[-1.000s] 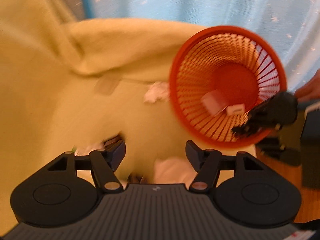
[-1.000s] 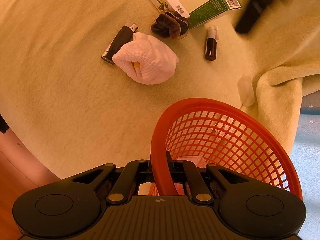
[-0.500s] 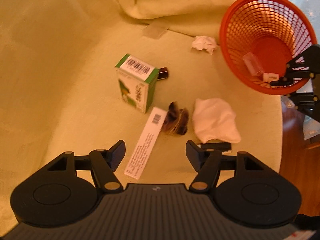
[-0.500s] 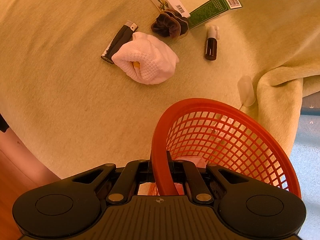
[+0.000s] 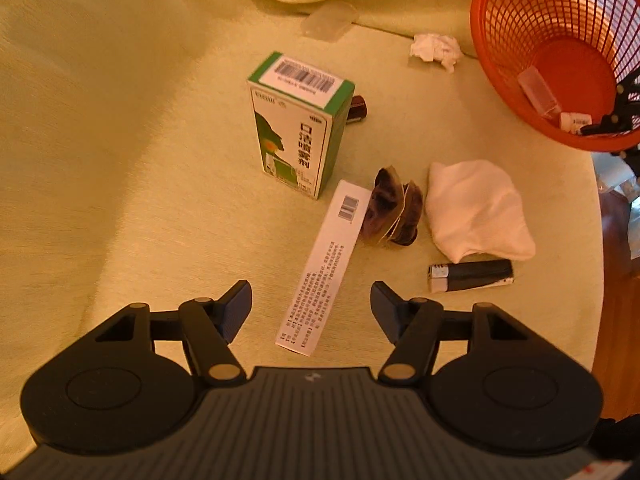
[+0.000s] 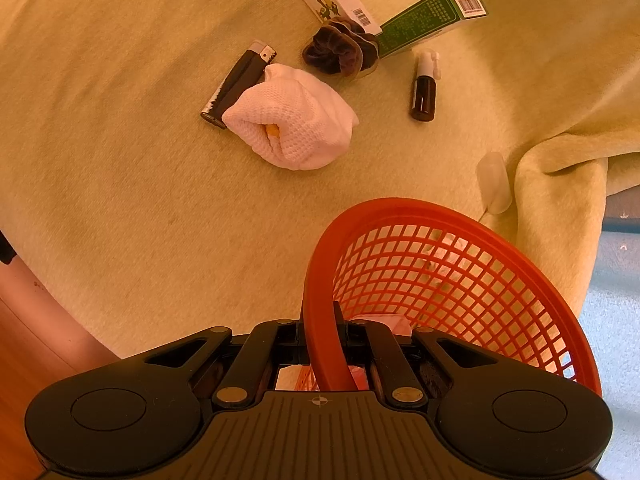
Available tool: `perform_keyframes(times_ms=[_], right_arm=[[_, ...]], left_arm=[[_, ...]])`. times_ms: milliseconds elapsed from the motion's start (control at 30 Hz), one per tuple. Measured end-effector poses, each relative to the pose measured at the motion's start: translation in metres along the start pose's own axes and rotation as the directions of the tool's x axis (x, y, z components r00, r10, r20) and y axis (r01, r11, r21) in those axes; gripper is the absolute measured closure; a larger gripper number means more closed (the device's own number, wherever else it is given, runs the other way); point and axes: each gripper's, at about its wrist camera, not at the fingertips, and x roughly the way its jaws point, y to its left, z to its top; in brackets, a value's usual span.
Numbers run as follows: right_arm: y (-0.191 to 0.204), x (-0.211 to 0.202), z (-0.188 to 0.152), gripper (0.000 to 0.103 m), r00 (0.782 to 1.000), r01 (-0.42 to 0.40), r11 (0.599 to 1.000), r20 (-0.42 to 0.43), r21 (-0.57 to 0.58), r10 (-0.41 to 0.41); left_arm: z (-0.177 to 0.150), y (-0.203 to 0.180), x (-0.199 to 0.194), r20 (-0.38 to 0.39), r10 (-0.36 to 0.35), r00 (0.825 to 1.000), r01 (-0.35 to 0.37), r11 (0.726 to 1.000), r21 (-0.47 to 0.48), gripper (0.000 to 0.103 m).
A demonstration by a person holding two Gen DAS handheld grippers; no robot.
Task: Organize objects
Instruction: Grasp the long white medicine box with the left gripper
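My right gripper [image 6: 320,344] is clamped tight on the near rim of the orange basket [image 6: 452,276], holding it tilted at the table's edge; from the left wrist view the basket [image 5: 516,40] sits far right with a couple of small items already in its bottom. My left gripper [image 5: 311,300] hangs wide open and empty right above the near end of the long white box [image 5: 325,264]. Loose things left on the yellow cloth [image 5: 120,140]: the green box [image 5: 298,136] standing upright further out, a brown bottle [image 6: 424,88] behind it, a dark scrunchie [image 5: 394,212] touching the white box's far end, a white sock [image 5: 476,210] to the right, a black lighter [image 5: 470,276] near that, and a crumpled tissue [image 5: 434,48] just beside the basket. I reckon the white box is the next pick: drop straight down, straddle its narrow width, close square on the long sides. Stay at the near end, clear of the scrunchie. Keep the basket steady.
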Motion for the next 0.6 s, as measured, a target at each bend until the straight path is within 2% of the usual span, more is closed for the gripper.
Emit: perform_keyframes(times_ms=[367, 600], right_arm=[[0.000, 0.000, 0.001, 0.101, 1.000, 0.002, 1.000, -0.001, -0.001, -0.002], [0.000, 0.000, 0.001, 0.101, 1.000, 0.005, 1.000, -0.003, 0.013, -0.005]], left_arm=[[-0.002, -0.005, 0.020, -0.009, -0.008, 1.000, 0.009, 0.999, 0.035, 0.047], [-0.001, -0.006, 0.035, -0.024, -0.009, 1.000, 0.011, 0.996, 0.089, 0.059]])
